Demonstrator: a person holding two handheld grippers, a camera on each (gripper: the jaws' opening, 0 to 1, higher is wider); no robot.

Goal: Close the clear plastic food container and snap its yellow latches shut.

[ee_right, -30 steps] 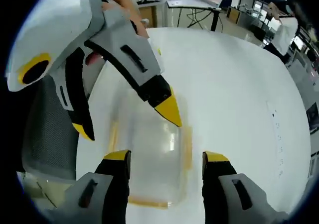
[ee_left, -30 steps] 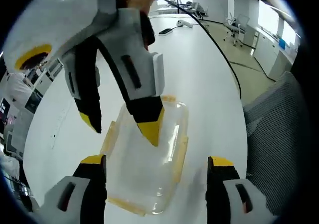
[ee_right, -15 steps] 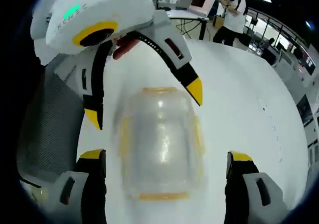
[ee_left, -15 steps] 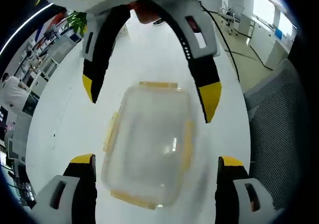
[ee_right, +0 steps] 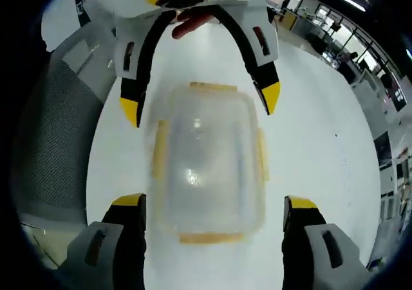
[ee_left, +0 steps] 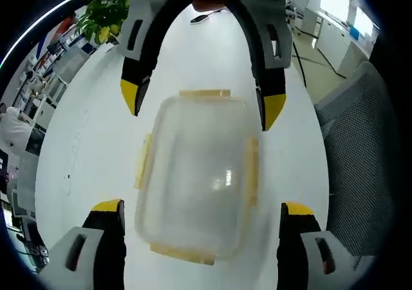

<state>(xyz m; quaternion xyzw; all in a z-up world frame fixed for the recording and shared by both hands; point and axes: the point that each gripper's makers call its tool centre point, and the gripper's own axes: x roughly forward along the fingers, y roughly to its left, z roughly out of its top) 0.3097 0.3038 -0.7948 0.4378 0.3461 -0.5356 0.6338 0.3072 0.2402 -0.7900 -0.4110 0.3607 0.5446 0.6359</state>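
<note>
A clear plastic container with its lid on rests on the white table. Yellow latches run along all of its sides; whether they are snapped down I cannot tell. My left gripper is open, its jaws wider than the box's near end. Opposite it, my right gripper is open too, with a yellow tip at each far corner. In the right gripper view the container lies between my right gripper and the facing left gripper. Neither touches the box.
A grey mesh chair stands close to the table's edge, also seen as the mesh chair on the left. A potted plant and a dark cable lie beyond. Office desks fill the background.
The right gripper's jaw tip has come off the lid. Both grippers have spread wider and squared up facing each other across the container's two ends. The container has stayed put.
</note>
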